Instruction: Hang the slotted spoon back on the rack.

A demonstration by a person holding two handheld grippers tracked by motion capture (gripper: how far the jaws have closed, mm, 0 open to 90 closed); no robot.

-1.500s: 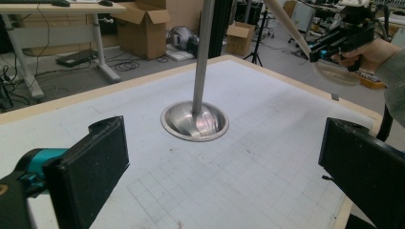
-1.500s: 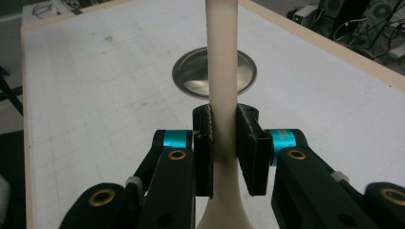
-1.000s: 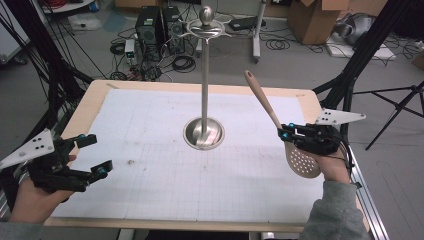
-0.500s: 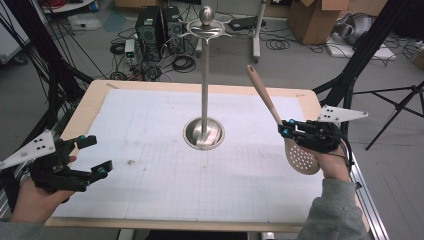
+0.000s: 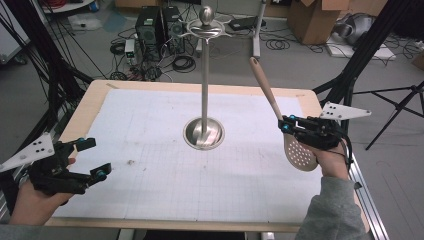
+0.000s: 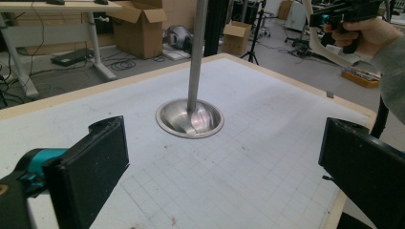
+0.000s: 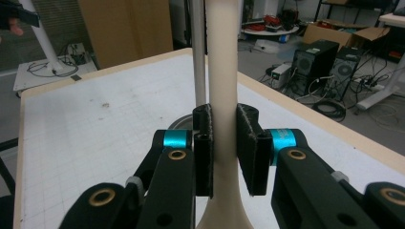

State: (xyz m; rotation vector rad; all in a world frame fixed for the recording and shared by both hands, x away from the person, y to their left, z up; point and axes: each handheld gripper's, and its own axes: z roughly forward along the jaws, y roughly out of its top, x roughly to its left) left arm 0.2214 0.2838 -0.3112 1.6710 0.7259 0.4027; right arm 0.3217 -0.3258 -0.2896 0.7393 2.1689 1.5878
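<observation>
— Right gripper view: where's the slotted spoon [image 7: 220, 95]?
— Pinched by its handle between the right gripper [image 5: 286, 124] fingers, at 3 o'clock above the tabletop [image 5: 150, 150], bowl down; left gripper [image 5: 95, 159] fingers spread at 8 o'clock

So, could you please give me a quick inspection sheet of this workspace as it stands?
Surface: white gridded mat on a wood-edged table; a few small marks.
Job's things: slotted spoon held off the mat, handle up; metal hanging stand upright mid-table.
Clutter: nothing seen on the mat.
Grippers: right hand-held gripper shut on the spoon's handle; left hand-held gripper open, holding nothing.
Cables: cable coils on the floor behind the table.
Surroundings: computer towers, cardboard box, tripod legs.
</observation>
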